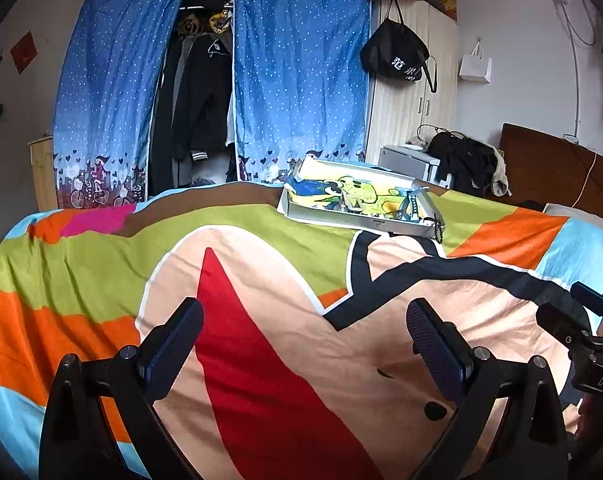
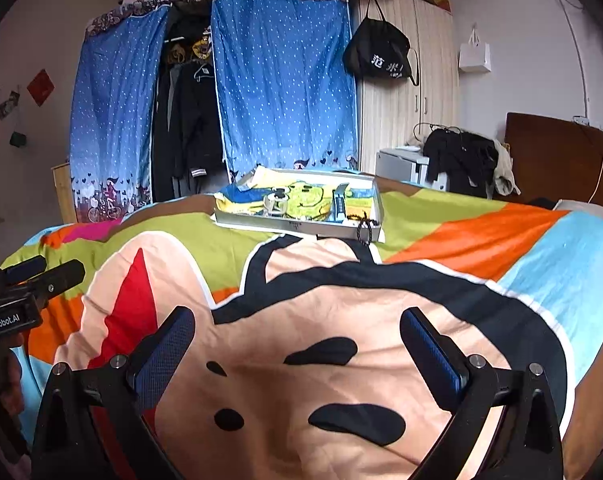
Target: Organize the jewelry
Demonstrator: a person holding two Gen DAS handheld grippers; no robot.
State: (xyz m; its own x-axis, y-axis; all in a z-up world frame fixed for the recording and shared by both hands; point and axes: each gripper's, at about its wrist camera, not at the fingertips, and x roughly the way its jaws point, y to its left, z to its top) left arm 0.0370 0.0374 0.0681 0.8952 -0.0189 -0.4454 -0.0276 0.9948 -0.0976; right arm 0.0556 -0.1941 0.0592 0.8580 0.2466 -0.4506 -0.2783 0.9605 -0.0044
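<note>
Left wrist view: the left tool [image 1: 304, 322] has its jaws wide apart w/ nothing between them, low over the bed cover [image 1: 101, 264]. The tray [image 1: 341, 222] w/ the jewelry lies well ahead of it on the bed, a bit to the right. A black bead string [image 1: 438, 226] hangs over the tray's near right corner, onto the cover. The right tool [image 1: 581, 320] shows at the right edge; its jaws I cannot tell from here.

Right wrist view: the right tool [image 2: 297, 324] is also wide and empty. The tray [image 2: 261, 225] is straight ahead, well apart. Inside it: a small glass bottle [image 2: 275, 200] near the middle and a blue strap-like item [image 2: 339, 200] to its right, exact kind unclear.

Advice, as judgement: approach the tray first, keep jaws wide, take the bead string [image 2: 365, 230] near the corner, where it is free of the other pieces.
</note>
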